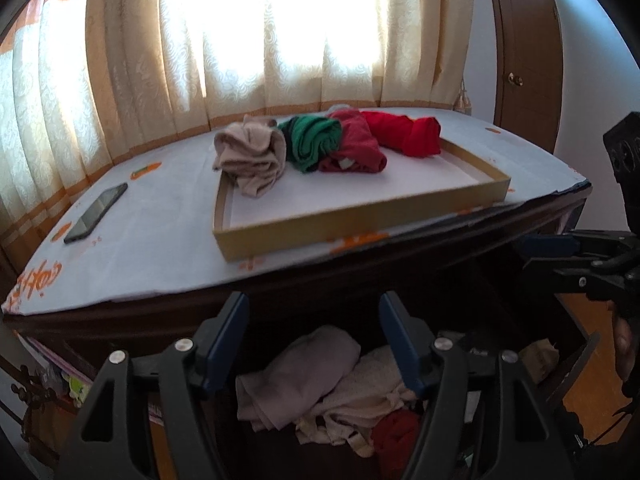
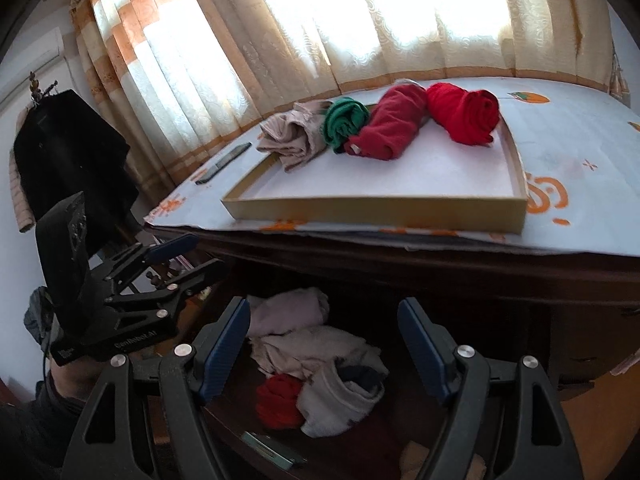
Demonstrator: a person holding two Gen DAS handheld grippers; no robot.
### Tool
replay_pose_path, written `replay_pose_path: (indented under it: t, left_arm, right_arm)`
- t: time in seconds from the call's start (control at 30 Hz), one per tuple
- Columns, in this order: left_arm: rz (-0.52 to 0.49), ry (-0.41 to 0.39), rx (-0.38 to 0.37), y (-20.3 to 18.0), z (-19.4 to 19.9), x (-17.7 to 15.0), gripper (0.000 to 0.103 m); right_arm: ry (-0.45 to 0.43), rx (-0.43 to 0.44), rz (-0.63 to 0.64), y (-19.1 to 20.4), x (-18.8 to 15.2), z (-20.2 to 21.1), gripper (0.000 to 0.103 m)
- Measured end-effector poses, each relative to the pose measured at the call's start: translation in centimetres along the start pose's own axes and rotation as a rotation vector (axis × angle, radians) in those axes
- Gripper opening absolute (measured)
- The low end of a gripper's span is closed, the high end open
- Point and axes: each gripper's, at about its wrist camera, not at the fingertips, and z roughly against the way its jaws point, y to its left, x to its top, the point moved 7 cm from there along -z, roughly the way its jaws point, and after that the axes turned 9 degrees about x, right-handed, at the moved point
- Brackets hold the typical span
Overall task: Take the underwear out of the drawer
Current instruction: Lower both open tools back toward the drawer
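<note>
Both my tongs hang over the open drawer (image 2: pixel 400 432) with nothing between the pads. The left tongs (image 1: pixel 314 344) stand wide above a pale grey roll (image 1: pixel 296 376) and a cream bundle (image 1: pixel 360 392). The right tongs (image 2: pixel 324 344) gape wide too, above the same heap. In the right view a red piece (image 2: pixel 278 400) lies beside a grey-white one (image 2: pixel 340 400); the drawer is dim, so I cannot tell how many pieces of underwear lie there. Up on the desk (image 1: pixel 160 240), a shallow tray (image 1: pixel 360 216) holds four rolls along its far side: beige (image 1: pixel 252 160), green (image 1: pixel 314 140), dark red (image 1: pixel 356 148), bright red (image 1: pixel 404 132). A phone (image 1: pixel 96 212) lies left of the tray.
</note>
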Motion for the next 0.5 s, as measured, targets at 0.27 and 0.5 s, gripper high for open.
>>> replay_pose_path:
  t: [0.27, 0.5]
  left_arm:
    - [-0.006, 0.057, 0.016, 0.1, -0.8, -3.0, 0.069]
    - [-0.051, 0.111, 0.027, 0.5, -1.6, -4.9, 0.069]
  right_arm:
    - [0.061, -0.056, 0.017, -1.2, -3.0, -1.0, 0.078]
    - [0.143, -0.065, 0.026, -1.6, -5.4, -3.7, 0.078]
